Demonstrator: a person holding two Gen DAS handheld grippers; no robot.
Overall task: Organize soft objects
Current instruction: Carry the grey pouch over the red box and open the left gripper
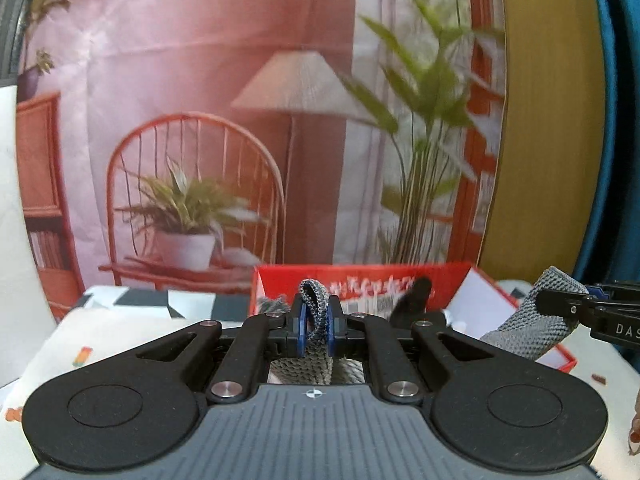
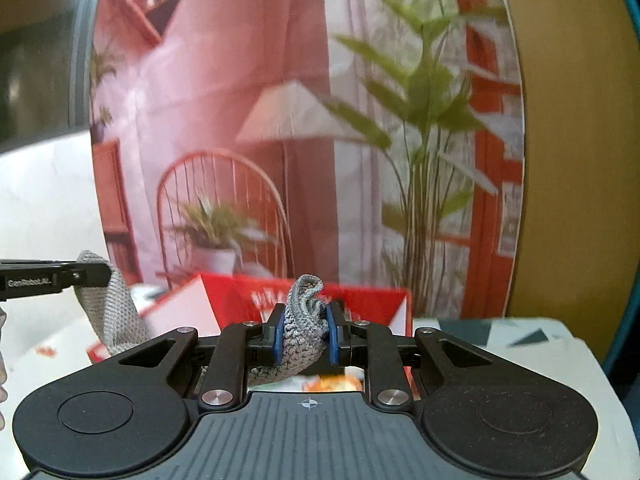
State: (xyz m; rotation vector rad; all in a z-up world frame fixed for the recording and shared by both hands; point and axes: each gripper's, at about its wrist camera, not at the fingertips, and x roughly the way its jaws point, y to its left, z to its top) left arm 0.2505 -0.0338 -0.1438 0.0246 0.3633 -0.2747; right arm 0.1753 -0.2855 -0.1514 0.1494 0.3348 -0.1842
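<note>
Grey knitted cloth (image 2: pixel 304 332), coarse and limp, hangs stretched between both tools above the red box (image 1: pixel 360 280) on the patterned table (image 1: pixel 120 332). Right gripper (image 2: pixel 306 334) clamps a bunched end; left gripper (image 1: pixel 316 330) pinches a folded edge. Keeping both ends level and taut should probably give a neat fold.

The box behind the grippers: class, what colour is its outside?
Red, with white lettering; the box shows best in the left wrist view.
</note>
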